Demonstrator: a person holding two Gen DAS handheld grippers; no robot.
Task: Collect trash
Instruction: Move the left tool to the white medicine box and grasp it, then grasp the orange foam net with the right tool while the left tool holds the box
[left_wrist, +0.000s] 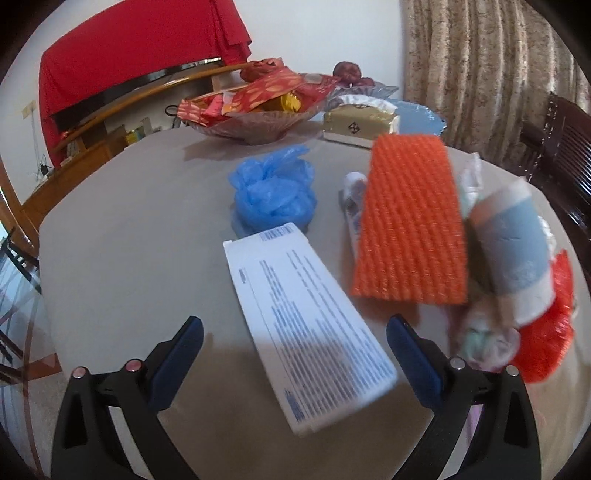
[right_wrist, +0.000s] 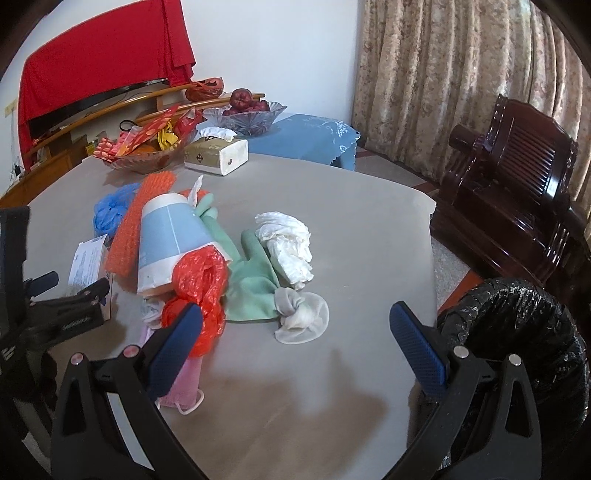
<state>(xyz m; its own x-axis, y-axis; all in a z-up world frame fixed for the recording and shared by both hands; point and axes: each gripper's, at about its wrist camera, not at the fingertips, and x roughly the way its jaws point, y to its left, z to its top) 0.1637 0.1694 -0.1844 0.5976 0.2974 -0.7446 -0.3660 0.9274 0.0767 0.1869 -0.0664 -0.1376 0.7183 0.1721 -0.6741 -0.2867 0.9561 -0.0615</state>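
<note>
Only the right wrist view shows the black-lined bin (right_wrist: 517, 343) right of the desk (right_wrist: 351, 229); both grippers (left_wrist: 295, 343) (right_wrist: 295, 325) are released, holding nothing.

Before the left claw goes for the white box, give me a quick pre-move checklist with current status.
1. Left claw open: ok, jaws spread wide and empty.
2. White box lined up between the jaws: ok, though it lies at an angle to them.
3. Box free of other trash: ok, nothing rests on top; the orange foam net and blue plastic bag sit close by.
4. Right claw out of the way: ok, open and empty, over bare table.
5. Black-lined bin ready: ok, open at the table's right edge.
6. Box empty or full: cannot tell.
</note>
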